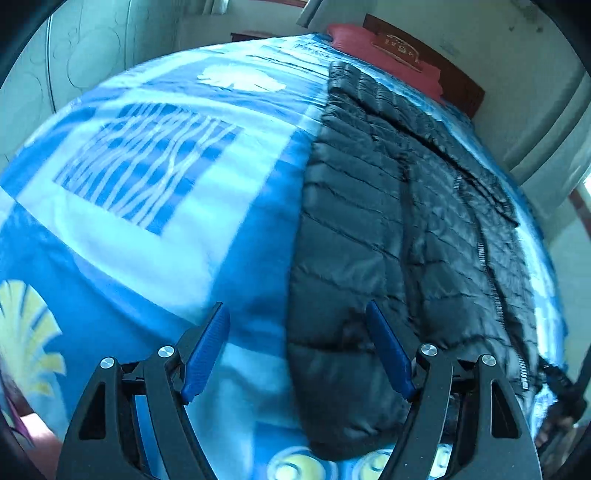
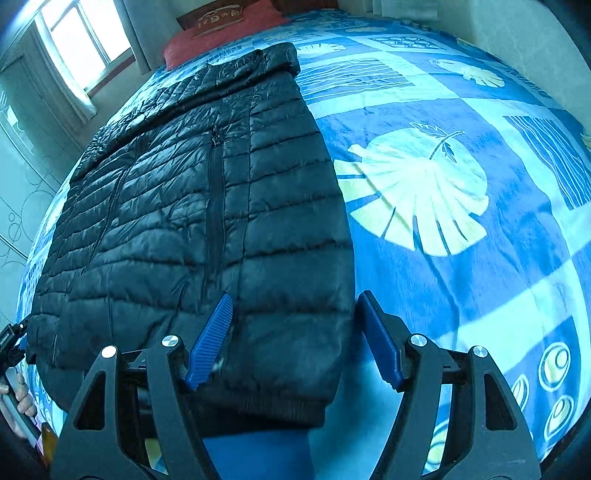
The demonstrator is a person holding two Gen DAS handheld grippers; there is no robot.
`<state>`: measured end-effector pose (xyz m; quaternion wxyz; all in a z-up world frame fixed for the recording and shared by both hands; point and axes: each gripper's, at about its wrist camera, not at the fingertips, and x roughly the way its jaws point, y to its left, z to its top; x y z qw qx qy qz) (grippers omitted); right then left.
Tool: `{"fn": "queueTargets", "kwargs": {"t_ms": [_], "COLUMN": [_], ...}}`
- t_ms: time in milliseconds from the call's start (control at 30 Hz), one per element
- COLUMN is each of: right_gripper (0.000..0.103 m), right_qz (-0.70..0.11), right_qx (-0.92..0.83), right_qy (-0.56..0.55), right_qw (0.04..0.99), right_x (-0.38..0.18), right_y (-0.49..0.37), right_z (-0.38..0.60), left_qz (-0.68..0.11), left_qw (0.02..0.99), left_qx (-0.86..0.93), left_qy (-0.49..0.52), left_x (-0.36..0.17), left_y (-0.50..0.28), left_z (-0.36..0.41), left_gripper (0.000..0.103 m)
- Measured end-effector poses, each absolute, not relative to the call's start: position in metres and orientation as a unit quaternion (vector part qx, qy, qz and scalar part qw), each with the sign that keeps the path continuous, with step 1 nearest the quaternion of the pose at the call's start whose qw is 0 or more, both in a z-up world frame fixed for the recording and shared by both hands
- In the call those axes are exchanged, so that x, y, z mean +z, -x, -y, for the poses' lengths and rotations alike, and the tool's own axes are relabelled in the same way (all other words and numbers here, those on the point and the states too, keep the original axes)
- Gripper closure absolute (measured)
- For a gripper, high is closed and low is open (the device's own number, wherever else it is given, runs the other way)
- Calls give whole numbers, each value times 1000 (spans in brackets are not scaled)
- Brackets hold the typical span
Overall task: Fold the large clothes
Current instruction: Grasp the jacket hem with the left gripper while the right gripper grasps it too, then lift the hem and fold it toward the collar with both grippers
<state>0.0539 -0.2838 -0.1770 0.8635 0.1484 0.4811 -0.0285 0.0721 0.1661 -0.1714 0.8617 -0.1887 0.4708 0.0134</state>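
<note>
A: Where's the black puffer jacket [image 2: 192, 206]?
B: Spread flat, lengthwise on the bed [image 2: 461, 258], over the blue leaf-print sheet, collar toward the red pillow [image 2: 225, 33].
A: Left gripper [image 1: 297, 350]?
B: Jaws apart, above the jacket's hem edge, holding nothing.
A: And the right gripper [image 2: 293, 339]?
B: Jaws apart too, straddling the jacket's near hem corner, not clamped

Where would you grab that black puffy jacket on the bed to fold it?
Probably at the near hem corners of the jacket, coming in low from the foot of the bed. It lies flat, hem toward both open grippers, the left and right, so each can pinch a corner.
</note>
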Motion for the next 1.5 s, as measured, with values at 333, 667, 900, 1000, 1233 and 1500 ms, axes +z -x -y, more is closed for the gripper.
{"fn": "queueTargets", "kwargs": {"t_ms": [333, 667, 900, 1000, 1233, 1500], "right_gripper": [46, 87, 91, 92, 92, 93], "right_qz": [-484, -464, -435, -422, -393, -369], "right_qx": [-6, 24, 50, 65, 87, 94], "right_qy": [-164, -175, -211, -235, -265, -272], "right_qw": [860, 868, 874, 873, 876, 884], "right_x": [-176, -170, -155, -144, -106, -67], "right_y": [-43, -35, -19, -7, 26, 72], "right_z": [281, 277, 289, 296, 307, 309], "left_qz": [-468, -463, -435, -422, -402, -393], "left_qw": [859, 860, 873, 874, 872, 872], "left_qx": [-21, -31, -41, -52, -73, -84], "left_qy": [206, 213, 217, 234, 271, 280], "left_x": [-175, -168, -144, -130, -94, -66], "left_y": [-66, -58, -48, -42, -11, 42], "left_z": [-152, -145, -145, -151, -160, -155], "left_gripper": [49, 79, 91, 91, 91, 92]}}
